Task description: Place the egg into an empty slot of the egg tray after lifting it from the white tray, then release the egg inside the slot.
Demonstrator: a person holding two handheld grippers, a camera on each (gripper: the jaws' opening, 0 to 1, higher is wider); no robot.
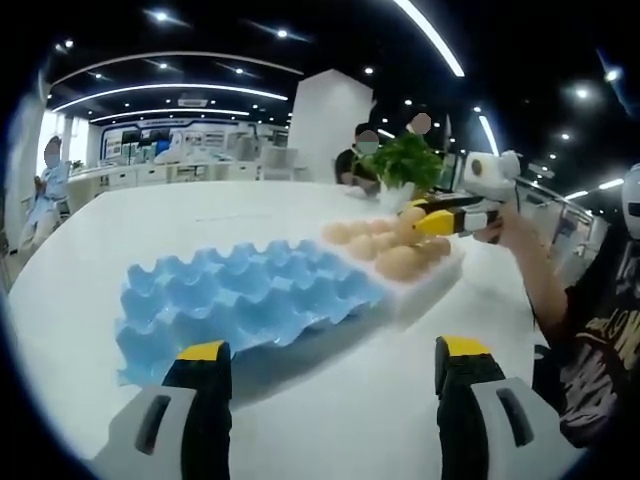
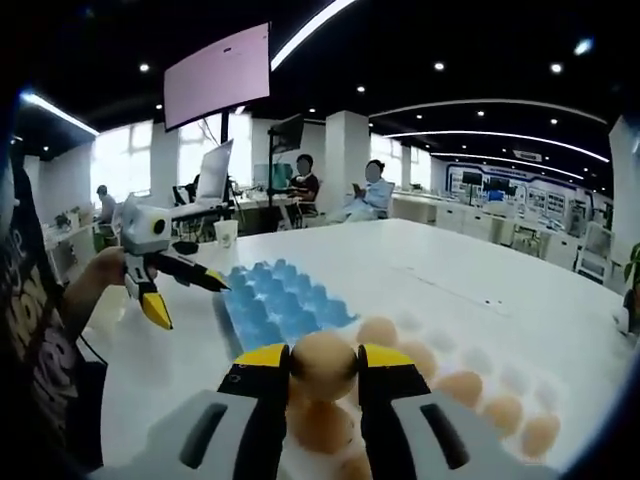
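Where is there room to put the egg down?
Every cup of the blue egg tray is free, and bare table lies beyond it. The white tray is crowded near the right gripper, which holds an egg.

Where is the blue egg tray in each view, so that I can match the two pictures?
Left gripper view: blue egg tray lies centre-left, just beyond the jaws, left of the white tray.
Right gripper view: it lies left of centre, above the held egg.
Shared landmark: the white tray's eggs.
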